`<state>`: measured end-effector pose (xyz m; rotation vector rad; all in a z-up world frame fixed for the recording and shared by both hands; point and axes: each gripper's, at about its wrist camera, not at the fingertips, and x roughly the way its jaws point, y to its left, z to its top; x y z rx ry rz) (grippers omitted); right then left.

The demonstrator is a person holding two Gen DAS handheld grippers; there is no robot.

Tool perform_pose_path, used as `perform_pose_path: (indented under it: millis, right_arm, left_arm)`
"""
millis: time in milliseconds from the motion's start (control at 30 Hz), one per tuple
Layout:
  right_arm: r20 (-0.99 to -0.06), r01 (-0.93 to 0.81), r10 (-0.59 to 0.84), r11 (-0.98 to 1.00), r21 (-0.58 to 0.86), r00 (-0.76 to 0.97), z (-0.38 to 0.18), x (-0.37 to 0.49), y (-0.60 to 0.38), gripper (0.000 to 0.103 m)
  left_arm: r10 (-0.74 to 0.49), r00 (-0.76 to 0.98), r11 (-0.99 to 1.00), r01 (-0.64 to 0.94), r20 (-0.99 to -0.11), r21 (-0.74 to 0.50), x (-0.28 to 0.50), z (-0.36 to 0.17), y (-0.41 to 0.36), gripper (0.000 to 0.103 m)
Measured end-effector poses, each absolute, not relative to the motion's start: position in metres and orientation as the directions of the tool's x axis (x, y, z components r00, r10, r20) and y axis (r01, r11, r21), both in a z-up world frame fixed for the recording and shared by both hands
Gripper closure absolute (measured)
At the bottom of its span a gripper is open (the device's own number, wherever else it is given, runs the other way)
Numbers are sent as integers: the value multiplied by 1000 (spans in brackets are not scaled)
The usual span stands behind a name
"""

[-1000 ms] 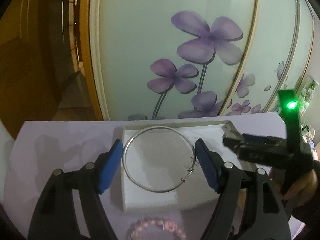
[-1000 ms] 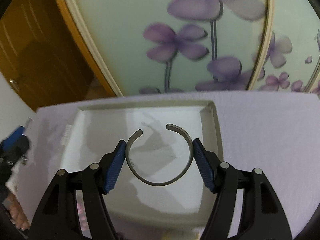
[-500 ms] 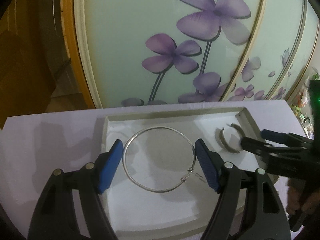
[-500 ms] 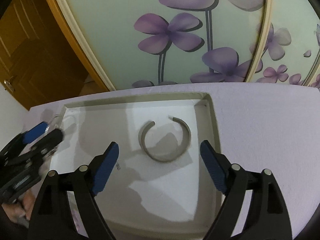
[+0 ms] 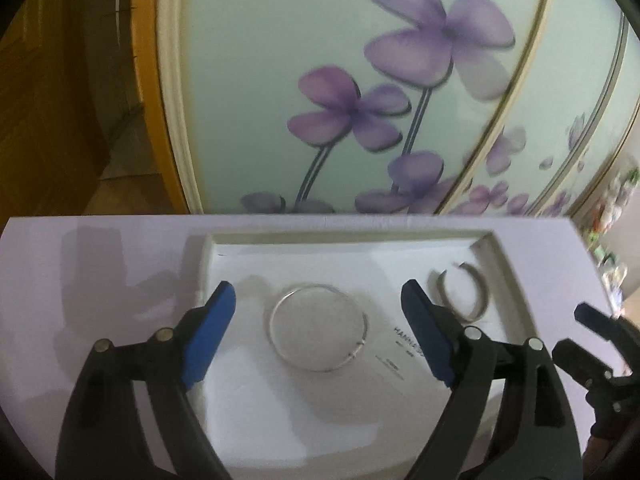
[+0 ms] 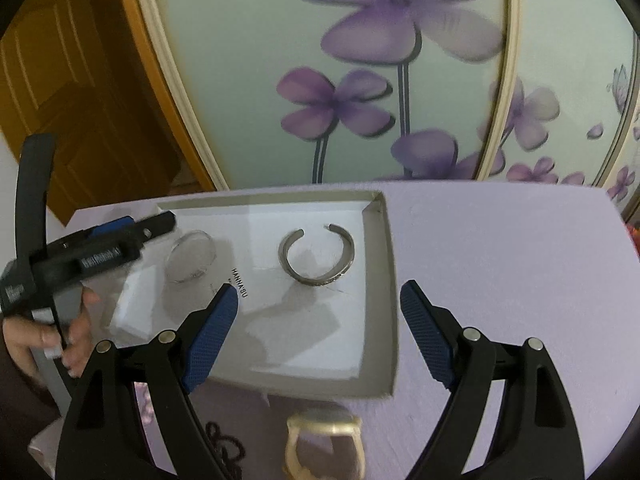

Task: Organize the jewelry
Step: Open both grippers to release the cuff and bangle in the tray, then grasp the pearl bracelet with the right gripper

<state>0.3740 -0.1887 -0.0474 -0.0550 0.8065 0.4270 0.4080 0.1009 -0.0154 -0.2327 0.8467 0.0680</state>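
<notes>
A thin silver bangle (image 5: pixel 319 328) lies flat in the white tray (image 5: pixel 500 248). My left gripper (image 5: pixel 318 292) stands over it with its jaws opening, and the blue pads (image 5: pixel 212 328) are well clear of the bangle on both sides. A grey open cuff bracelet (image 6: pixel 317 256) lies at the right end of the tray (image 6: pixel 376 208), a little beyond my right gripper (image 6: pixel 320 296), which is open and holds nothing. The right wrist view also shows the thin bangle (image 6: pixel 191 256) and the left gripper (image 6: pixel 160 224) at the left.
The tray sits on a lilac tabletop (image 6: pixel 500 260) in front of a flowered glass panel (image 5: pixel 360 80). A gold ring-like piece (image 6: pixel 324 440), a black ornament (image 6: pixel 220 444) and pink beads (image 6: pixel 144 400) lie near the front edge. A person's hand (image 6: pixel 76 336) holds the left gripper.
Both grippers have opened and let go: the thin bangle and the cuff now lie free in the tray. The right gripper has drawn back from the cuff.
</notes>
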Motion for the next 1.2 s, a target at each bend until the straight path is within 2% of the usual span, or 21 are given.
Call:
perform_pose_path:
  millis: [167, 333, 667, 867, 933, 1033, 1200]
  right_arm:
    - [-651, -395, 372, 911, 119, 662, -31, 333, -209, 18]
    - [-606, -410, 398, 903, 127, 689, -24, 281, -220, 18]
    - [-601, -398, 424, 898, 186, 677, -58, 181, -227, 19]
    - [-638, -435, 420, 889, 144, 645, -100, 124, -218, 38]
    - [-652, -438, 414, 889, 137, 635, -111, 115, -215, 49]
    - [-671, -433, 398, 893, 126, 625, -122, 113, -214, 59]
    - [-692, -413, 355, 906, 89, 629, -135, 111, -215, 67]
  left_arm:
    - [24, 727, 951, -227, -687, -208, 344, 16, 123, 14]
    - [126, 751, 935, -308, -648, -175, 269, 31, 134, 12]
    - [274, 740, 908, -409, -614, -88, 133, 30, 127, 5]
    - [281, 731, 902, -423, -622, -90, 83, 20, 115, 4]
    - [281, 733, 899, -427, -619, -98, 70, 17, 112, 4]
    - [289, 737, 900, -427, -611, -91, 53, 11, 104, 3]
    - [286, 743, 910, -408, -605, -70, 44, 7, 93, 3]
